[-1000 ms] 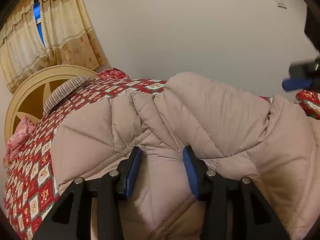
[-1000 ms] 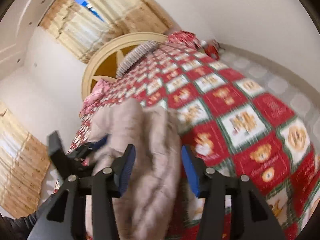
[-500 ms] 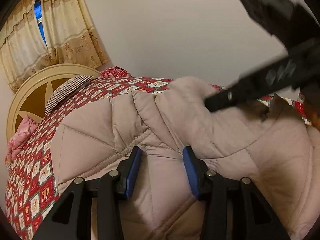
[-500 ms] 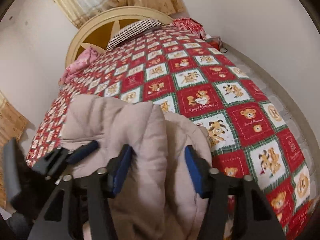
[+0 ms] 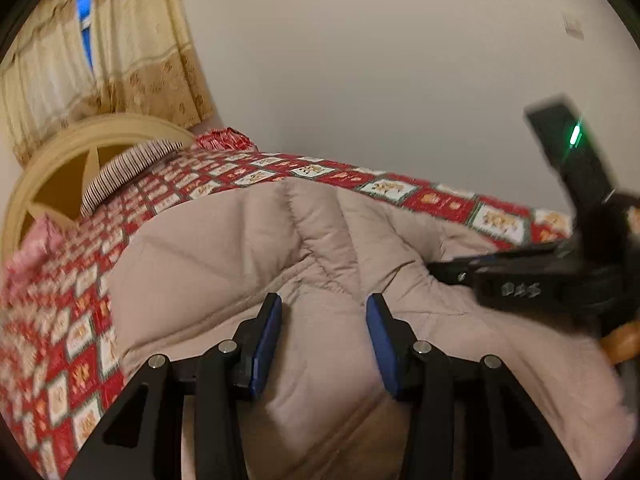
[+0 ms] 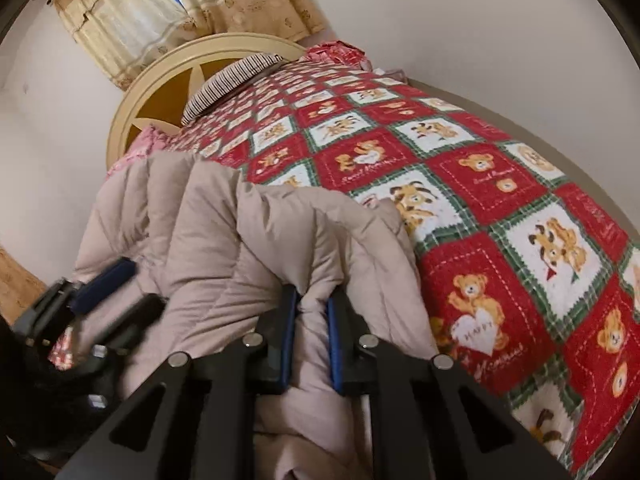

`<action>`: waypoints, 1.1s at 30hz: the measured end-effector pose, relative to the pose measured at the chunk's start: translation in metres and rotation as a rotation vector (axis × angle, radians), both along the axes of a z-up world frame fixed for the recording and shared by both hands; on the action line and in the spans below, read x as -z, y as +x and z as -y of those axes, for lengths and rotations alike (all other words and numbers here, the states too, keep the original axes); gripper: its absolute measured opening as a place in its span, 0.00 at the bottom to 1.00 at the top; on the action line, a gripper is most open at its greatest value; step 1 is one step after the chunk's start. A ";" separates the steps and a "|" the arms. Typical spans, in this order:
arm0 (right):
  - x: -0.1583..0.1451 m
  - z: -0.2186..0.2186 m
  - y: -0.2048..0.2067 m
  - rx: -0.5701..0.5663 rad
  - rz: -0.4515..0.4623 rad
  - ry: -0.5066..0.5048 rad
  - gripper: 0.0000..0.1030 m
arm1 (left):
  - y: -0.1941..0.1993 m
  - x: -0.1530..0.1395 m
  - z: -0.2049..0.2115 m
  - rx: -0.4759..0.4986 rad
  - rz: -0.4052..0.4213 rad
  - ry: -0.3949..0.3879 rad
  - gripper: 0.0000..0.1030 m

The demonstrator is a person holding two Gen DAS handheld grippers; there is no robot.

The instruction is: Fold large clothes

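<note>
While the quilted beige down coat (image 6: 224, 248) lies bunched on the bed (image 6: 500, 208), at the end away from the headboard (image 6: 160, 76), its bulk sits as a long padded ridge running roughly toward that headboard. Upper layers are heaped and partly doubled over; not flat yet.

Right claw (image 6: 312, 320): jaws drawn narrow, pinching a thick fold of the coat between the blue pads (image 6: 289, 332). The fold bulges up past the pads. In the left wrist view the right claw (image 5: 452, 276) reaches in low from the side, blurred, its tip on the coat's far shoulder.

Left claw (image 5: 322, 336): jaws stand wide, padding lying between and under them. Whether the blue pads (image 5: 266, 340) actually touch fabric cannot be told; nothing is pinched. In the right wrist view the left claw (image 6: 112, 292) sits at the coat's other flank, blurred.

Key relation: the coat lies directly ahead of and beneath both claws, long axis pointing at the headboard, one claw on each flank. The right claw alone has a hold, so it is the working side. Judgement: fold is midway; the next move likely carries the gripped flank across the ridge. Slippery, puffy fill may spring back.

Striped pillow (image 6: 232, 76) rests against the headboard; curtains (image 6: 160, 4) hang behind.
</note>
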State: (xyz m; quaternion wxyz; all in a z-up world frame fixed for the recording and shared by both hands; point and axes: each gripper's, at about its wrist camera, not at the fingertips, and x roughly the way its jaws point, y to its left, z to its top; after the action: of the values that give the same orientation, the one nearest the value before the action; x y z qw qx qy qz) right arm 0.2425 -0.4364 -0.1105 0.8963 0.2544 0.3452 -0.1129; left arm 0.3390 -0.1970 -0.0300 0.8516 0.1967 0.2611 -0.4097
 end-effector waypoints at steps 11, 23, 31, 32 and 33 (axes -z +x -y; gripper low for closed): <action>0.007 0.007 0.001 0.008 0.009 0.059 0.13 | 0.094 0.001 -0.027 -0.374 -0.146 -0.029 0.87; 0.010 0.010 0.000 0.030 0.021 0.105 0.13 | 0.109 0.039 -0.007 -0.382 -0.166 0.047 0.97; 0.003 0.012 -0.003 0.001 0.040 0.110 0.19 | 0.097 0.010 -0.061 -0.347 -0.284 -0.070 0.97; 0.000 0.014 -0.005 -0.006 0.043 0.121 0.25 | 0.091 0.004 -0.074 -0.365 -0.270 -0.101 0.97; -0.003 0.015 -0.007 -0.008 0.040 0.119 0.32 | 0.082 -0.002 -0.088 -0.384 -0.259 -0.125 0.97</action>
State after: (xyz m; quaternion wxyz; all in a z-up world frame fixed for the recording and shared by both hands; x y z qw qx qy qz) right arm 0.2355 -0.4509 -0.1075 0.8867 0.3080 0.3344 -0.0838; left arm 0.4213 -0.1090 -0.0283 0.8839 0.0360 0.3750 -0.2773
